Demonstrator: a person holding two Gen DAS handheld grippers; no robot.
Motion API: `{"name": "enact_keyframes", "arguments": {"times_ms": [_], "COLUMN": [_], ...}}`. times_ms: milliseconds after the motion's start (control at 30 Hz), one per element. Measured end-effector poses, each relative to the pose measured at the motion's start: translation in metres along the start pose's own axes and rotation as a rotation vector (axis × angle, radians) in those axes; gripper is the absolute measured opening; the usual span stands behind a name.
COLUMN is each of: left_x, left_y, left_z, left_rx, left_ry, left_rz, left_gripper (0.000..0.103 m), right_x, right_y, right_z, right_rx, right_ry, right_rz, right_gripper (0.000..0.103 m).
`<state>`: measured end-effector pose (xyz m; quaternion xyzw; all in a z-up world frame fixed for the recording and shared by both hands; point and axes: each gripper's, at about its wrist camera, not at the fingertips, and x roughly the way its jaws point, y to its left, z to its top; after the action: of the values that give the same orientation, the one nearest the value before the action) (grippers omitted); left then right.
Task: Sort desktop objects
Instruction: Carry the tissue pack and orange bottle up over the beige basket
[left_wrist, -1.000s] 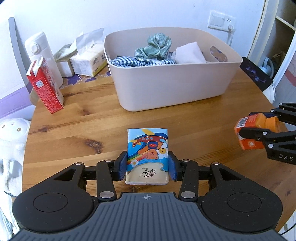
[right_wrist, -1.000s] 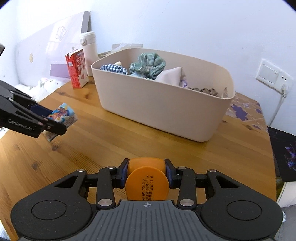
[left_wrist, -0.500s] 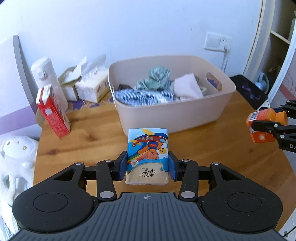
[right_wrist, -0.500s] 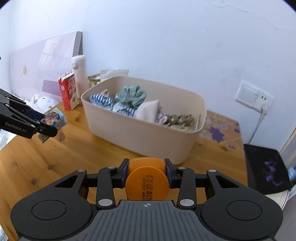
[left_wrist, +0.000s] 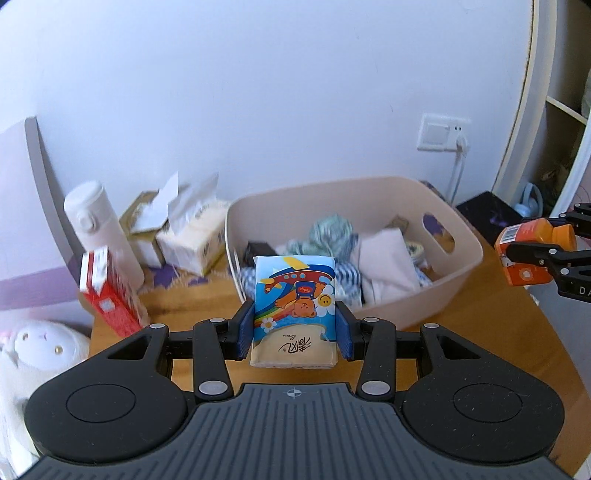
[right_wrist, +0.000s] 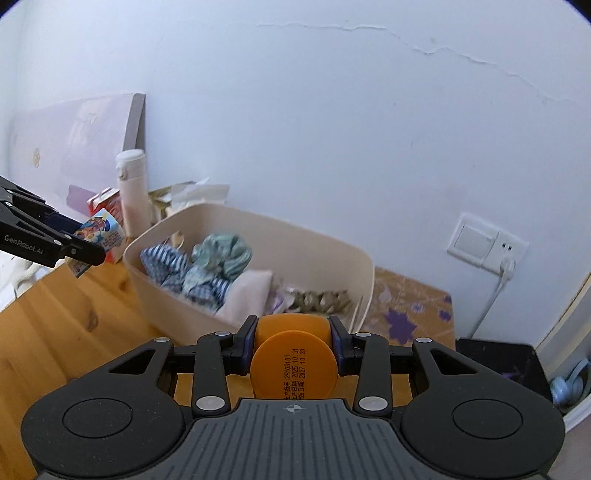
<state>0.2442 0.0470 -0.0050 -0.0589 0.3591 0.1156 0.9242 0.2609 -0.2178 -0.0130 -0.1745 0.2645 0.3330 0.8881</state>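
My left gripper is shut on a tissue pack printed with a cartoon bear and plane, held in the air in front of the beige bin. My right gripper is shut on an orange bottle, cap towards the camera, held above the near rim of the beige bin. The bin holds striped cloth, a green cloth and a pale pouch. In the left wrist view the orange bottle hangs at the far right; in the right wrist view the tissue pack hangs at the far left.
On the round wooden table behind the bin stand a red carton, a white flask and open tissue boxes. A plush toy lies off the left edge. A wall socket and black pad sit at the right.
Both grippers have risen with their loads and tilted up, so the bin's contents show from higher and more wall is in view. Neither grip has changed.
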Motion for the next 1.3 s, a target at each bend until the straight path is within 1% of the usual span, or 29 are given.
{"name": "enact_keyframes", "arguments": {"times_ms": [133, 300, 533, 733, 933, 1067, 1200, 1267, 1300], "left_x": [0.008, 0.022, 0.055, 0.091, 0.122, 0.136, 0.145, 0.146, 0.146], "left_y": [0.0, -0.002, -0.013, -0.02, -0.023, -0.025, -0.024, -0.025, -0.025], "left_z": [0.02, 0.04, 0.06, 0.065, 0.065, 0.061, 0.059, 0.058, 0.058], "left_rx": [0.017, 0.012, 0.007, 0.008, 0.011, 0.012, -0.007, -0.008, -0.007], "left_ry": [-0.026, -0.042, -0.027, 0.023, 0.088, 0.129, 0.171, 0.183, 0.186], "left_rz": [0.013, 0.025, 0.026, 0.033, 0.018, 0.01, -0.006, -0.001, 0.003], "left_gripper": [0.045, 0.045, 0.045, 0.045, 0.045, 0.045, 0.046, 0.05, 0.057], "right_x": [0.011, 0.03, 0.064, 0.097, 0.133, 0.149, 0.162, 0.164, 0.164], "right_y": [-0.009, -0.016, -0.025, -0.031, -0.034, -0.034, -0.03, -0.028, -0.027], "right_z": [0.016, 0.034, 0.047, 0.048, 0.04, 0.032, 0.025, 0.021, 0.02], "right_rx": [0.0, -0.004, -0.004, 0.013, 0.032, 0.039, 0.042, 0.042, 0.048], "right_ry": [-0.019, -0.036, -0.018, 0.026, 0.096, 0.142, 0.204, 0.22, 0.218], "right_rz": [-0.006, -0.004, -0.003, -0.005, -0.011, -0.002, 0.029, 0.031, 0.028], "right_gripper": [0.037, 0.037, 0.037, 0.037, 0.037, 0.037, 0.037, 0.038, 0.046]}}
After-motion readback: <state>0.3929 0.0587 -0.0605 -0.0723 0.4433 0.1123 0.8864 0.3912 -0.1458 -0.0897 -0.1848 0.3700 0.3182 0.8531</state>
